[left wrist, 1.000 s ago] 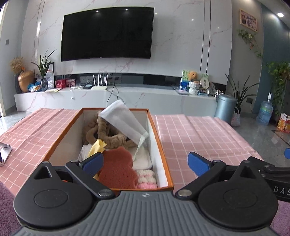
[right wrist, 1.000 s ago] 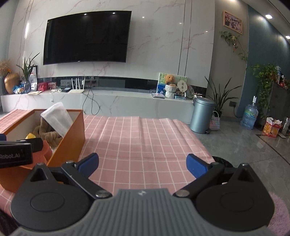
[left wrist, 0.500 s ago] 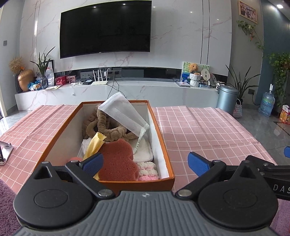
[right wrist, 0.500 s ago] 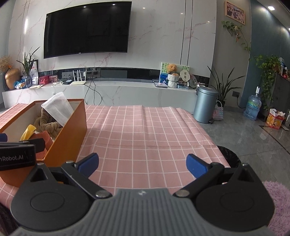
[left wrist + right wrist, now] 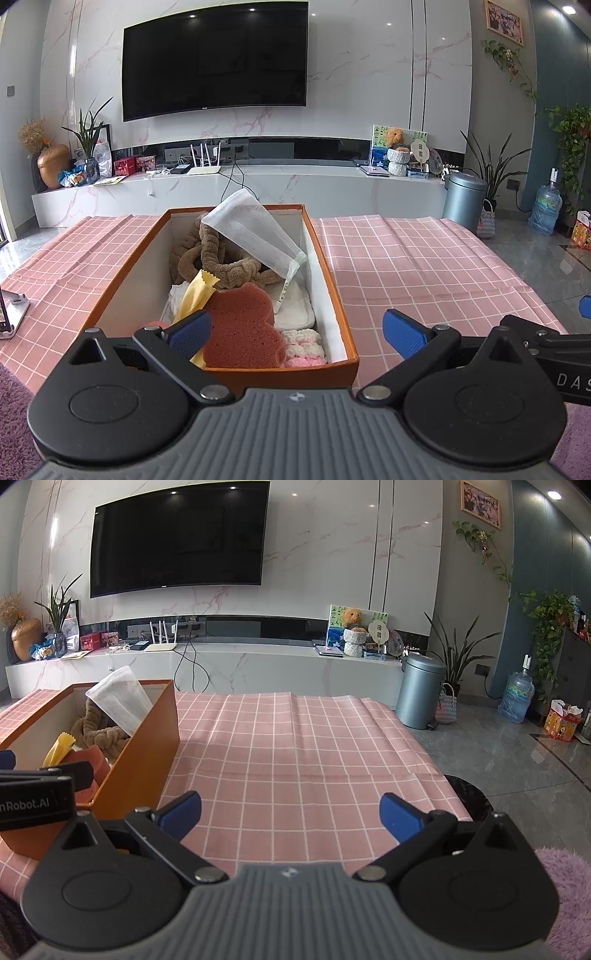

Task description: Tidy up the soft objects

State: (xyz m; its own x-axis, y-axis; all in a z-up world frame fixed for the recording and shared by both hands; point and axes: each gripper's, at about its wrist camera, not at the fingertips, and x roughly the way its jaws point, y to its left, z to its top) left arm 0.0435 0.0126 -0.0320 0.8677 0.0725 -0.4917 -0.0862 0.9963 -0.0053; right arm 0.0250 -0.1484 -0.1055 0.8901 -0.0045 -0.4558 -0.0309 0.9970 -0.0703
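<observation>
Box: orange, open-topped, white inside, on the pink checked cloth.
Sponge: reddish brown, at the box's near end, leaning on the other contents.
Yellow wrapper: in the box, just left of the sponge.
Brown braided band: in the box, beyond the sponge.
White mesh bag: tilted over the band, its top rising above the box's far rim.
Pink-white knit: box's near right corner.
Left gripper: jaws wide, empty, hovering at the box's near wall.
Right gripper: jaws wide, empty, over bare cloth right of the box.
</observation>
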